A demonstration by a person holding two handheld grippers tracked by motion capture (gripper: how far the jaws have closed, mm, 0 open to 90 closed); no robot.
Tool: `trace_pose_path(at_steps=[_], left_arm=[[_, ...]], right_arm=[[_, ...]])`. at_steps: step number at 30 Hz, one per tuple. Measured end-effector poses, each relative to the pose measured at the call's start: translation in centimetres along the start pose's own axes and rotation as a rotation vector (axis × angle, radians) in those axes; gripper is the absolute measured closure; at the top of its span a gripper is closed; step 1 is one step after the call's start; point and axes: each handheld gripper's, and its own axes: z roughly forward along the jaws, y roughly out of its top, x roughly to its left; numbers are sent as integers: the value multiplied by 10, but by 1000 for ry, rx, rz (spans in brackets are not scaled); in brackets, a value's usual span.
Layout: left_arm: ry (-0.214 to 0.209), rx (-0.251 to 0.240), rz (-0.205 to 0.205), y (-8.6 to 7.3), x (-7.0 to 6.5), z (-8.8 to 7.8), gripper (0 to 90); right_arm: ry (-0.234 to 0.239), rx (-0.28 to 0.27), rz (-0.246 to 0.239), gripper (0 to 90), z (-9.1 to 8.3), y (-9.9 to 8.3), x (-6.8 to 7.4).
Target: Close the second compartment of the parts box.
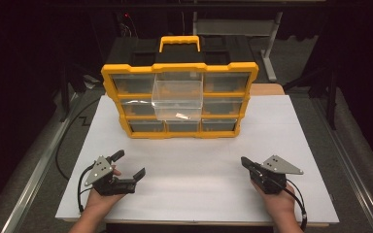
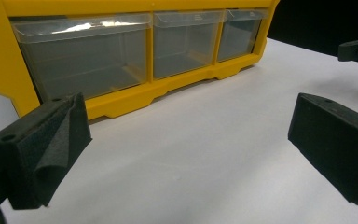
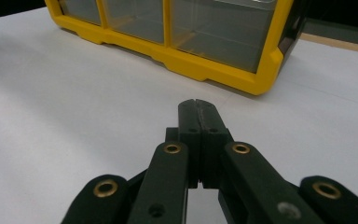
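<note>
A dark room surrounds a desk [image 1: 291,145] covered by a white sheet, with metal frames and a second table faint in the gloom behind. At the far middle of the desk stands a yellow organizer box [image 1: 179,99] with a carry handle on top and three rows of clear drawers facing the person. One clear drawer [image 1: 177,99] in the middle column is pulled out toward the near edge and sticks forward of the others; a small pale item lies on its bottom, too small to identify.

The left gripper [image 1: 128,165] rests near the front left of the desk with its jaws spread wide and nothing between them; in the left gripper view the two black pads frame bare white surface, with the bottom row of drawers ahead. The right gripper [image 1: 245,161] sits near the front right, jaws pressed fully together on nothing, as the right gripper view shows plainly.

The pulled-out drawer lies straight ahead, well apart from both grippers and roughly midway between them, so neither hand is clearly closer. Its long side runs across the desk, parallel to the box front. Reflections make the contents of the other drawers hard to read, and the box's back is hidden.
</note>
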Motion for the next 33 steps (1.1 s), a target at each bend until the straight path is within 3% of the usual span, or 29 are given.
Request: trace_pose_path(at_steps=[20,33], left_arm=[[3,-25,-7,0,2,0,6],[1,-28,-5,0,1,1,6]], right_arm=[[74,-41,-81,900,27,29,39],[127,-66,-82,900,41,52,59]])
